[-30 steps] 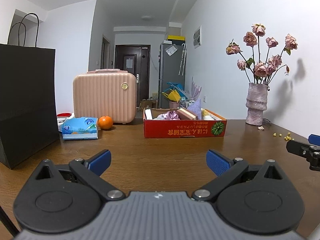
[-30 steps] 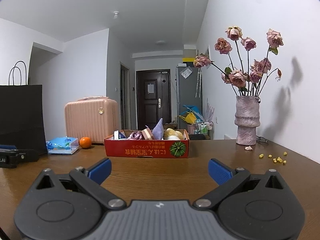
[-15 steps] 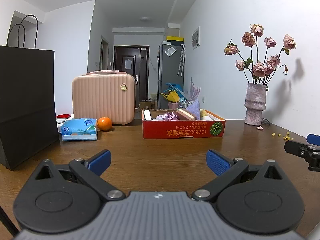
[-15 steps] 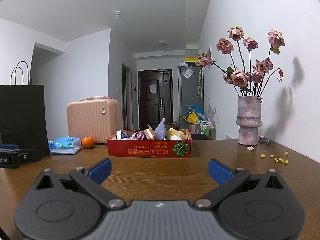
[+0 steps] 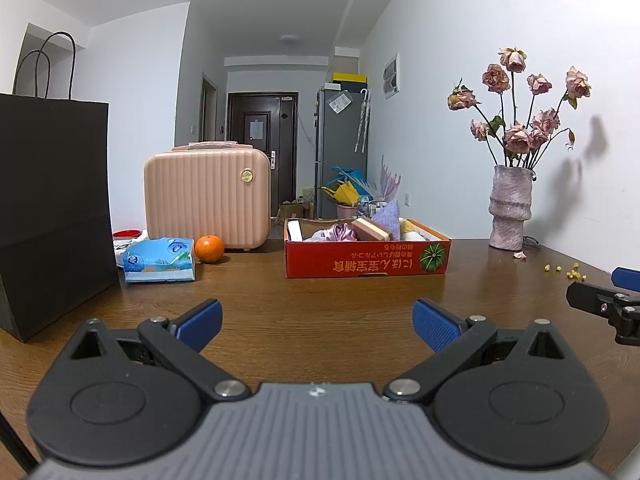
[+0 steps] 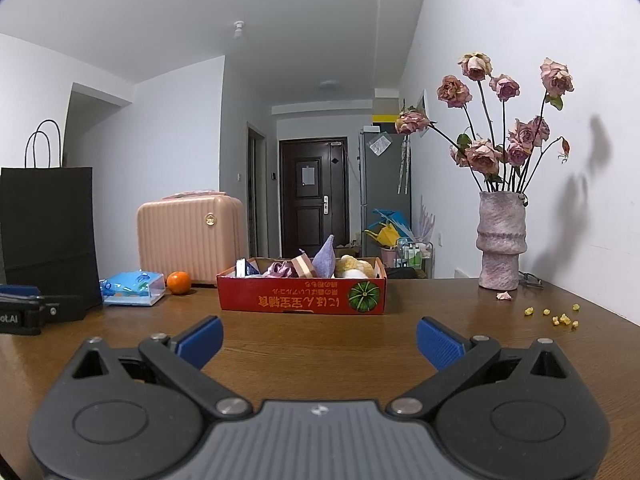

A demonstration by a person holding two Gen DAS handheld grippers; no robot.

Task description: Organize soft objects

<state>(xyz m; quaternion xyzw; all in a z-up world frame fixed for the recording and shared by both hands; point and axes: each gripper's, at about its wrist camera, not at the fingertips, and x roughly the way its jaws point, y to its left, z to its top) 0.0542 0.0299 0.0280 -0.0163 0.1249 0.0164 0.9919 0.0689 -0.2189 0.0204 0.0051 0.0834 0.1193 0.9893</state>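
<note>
Barely anything has shifted since a second ago: our two views have drifted a touch, and the red box sits slightly more to the right in the right wrist view.

We see a broad wooden table (image 5: 320,300), brown with a glossy grain, running back toward a white-walled hallway with a dark door. At far left stands a tall matte black paper bag (image 5: 52,208) with looped handles. Next down in size, a ribbed pink hard-shell case (image 5: 206,198), rounded at the corners, stands upright behind a shallow red cardboard box (image 5: 366,264) printed with a green melon. A rough, lumpy pinkish vase (image 5: 510,208) of dried roses sits near the right wall.

Our left gripper (image 5: 316,320) hovers low over the table, level and pointing at the box, blue ribbed pads spread wide with nothing between them. Our right gripper (image 6: 318,336) matches it: level, fingers splayed apart, empty.

The soft objects (image 6: 316,266) lie heaped inside the box: shiny pink-purple fabric, a striped sponge block, a purple pointed cloth, something yellow and fluffy. A crinkly blue tissue pack (image 5: 158,260) lies just beside a round orange (image 5: 209,249). Tiny yellow crumbs (image 6: 556,316) scatter at the right.
</note>
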